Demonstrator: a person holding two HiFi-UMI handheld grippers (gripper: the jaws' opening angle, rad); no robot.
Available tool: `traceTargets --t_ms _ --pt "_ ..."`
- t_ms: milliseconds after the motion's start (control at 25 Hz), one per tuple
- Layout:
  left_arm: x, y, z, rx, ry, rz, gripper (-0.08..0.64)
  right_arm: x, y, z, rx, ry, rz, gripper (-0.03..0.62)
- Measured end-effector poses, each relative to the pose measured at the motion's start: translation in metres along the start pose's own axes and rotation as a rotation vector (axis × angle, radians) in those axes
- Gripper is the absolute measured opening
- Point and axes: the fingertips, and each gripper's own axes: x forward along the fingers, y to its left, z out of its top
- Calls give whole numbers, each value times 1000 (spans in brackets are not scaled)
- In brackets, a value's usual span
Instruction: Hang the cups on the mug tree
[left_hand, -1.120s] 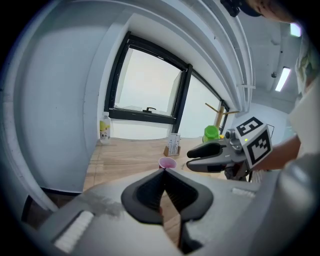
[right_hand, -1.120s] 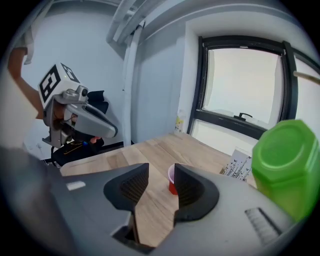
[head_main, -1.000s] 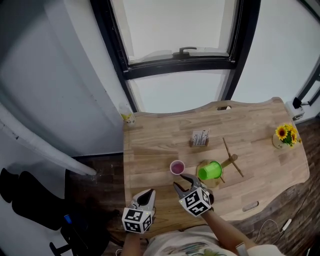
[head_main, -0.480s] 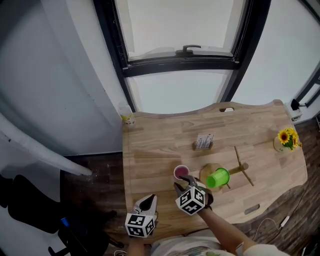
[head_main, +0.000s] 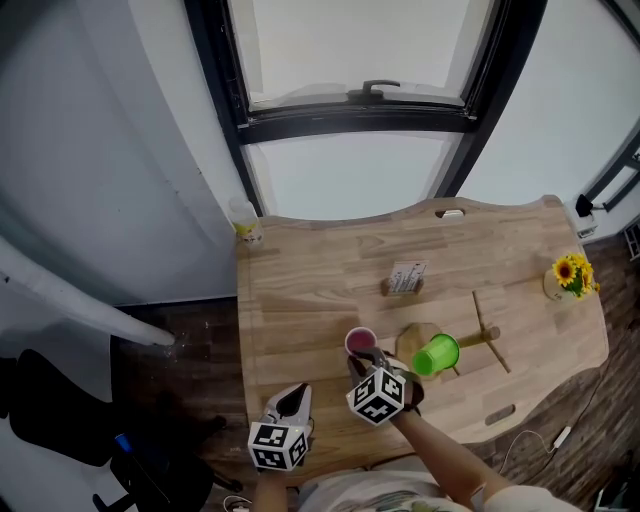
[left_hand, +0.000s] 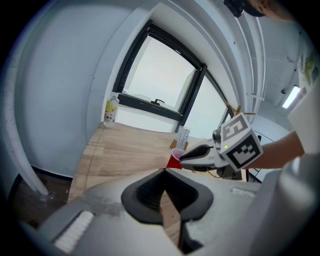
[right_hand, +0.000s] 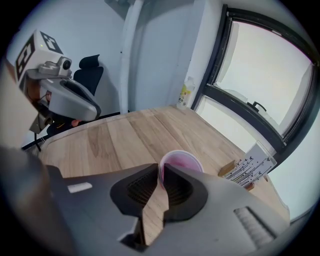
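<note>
A pink cup (head_main: 359, 340) stands upright on the wooden table (head_main: 300, 300). My right gripper (head_main: 367, 359) reaches it from the near side; its jaws have just been closing and now pinch the cup's near rim (right_hand: 162, 170) between them. A green cup (head_main: 437, 354) hangs on its side on the wooden mug tree (head_main: 488, 330), just right of the pink cup. My left gripper (head_main: 293, 396) hovers over the table's front edge, left of the right one, its fingertips (left_hand: 164, 170) touching with nothing in them. In the left gripper view the pink cup (left_hand: 174, 159) shows red at the right gripper's tip.
A small card stand (head_main: 404, 277) sits behind the cups. A bottle (head_main: 245, 228) stands at the far left corner, a sunflower pot (head_main: 568, 275) at the far right. A dark office chair (right_hand: 90, 70) is on the floor to the left of the table.
My right gripper came down and forward onto the pink cup, and its wide-open jaws closed on the rim. The left gripper sank a little near the front edge.
</note>
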Motion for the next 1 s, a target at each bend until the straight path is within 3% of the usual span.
traceTargets --t_ms 360,1000 --pt "-2 5 2 -1 1 9 5 -7 2 8 21 -20 11 21" --pt "-9 -10 12 38 -23 9 5 -66 8 61 26 -211 38 18"
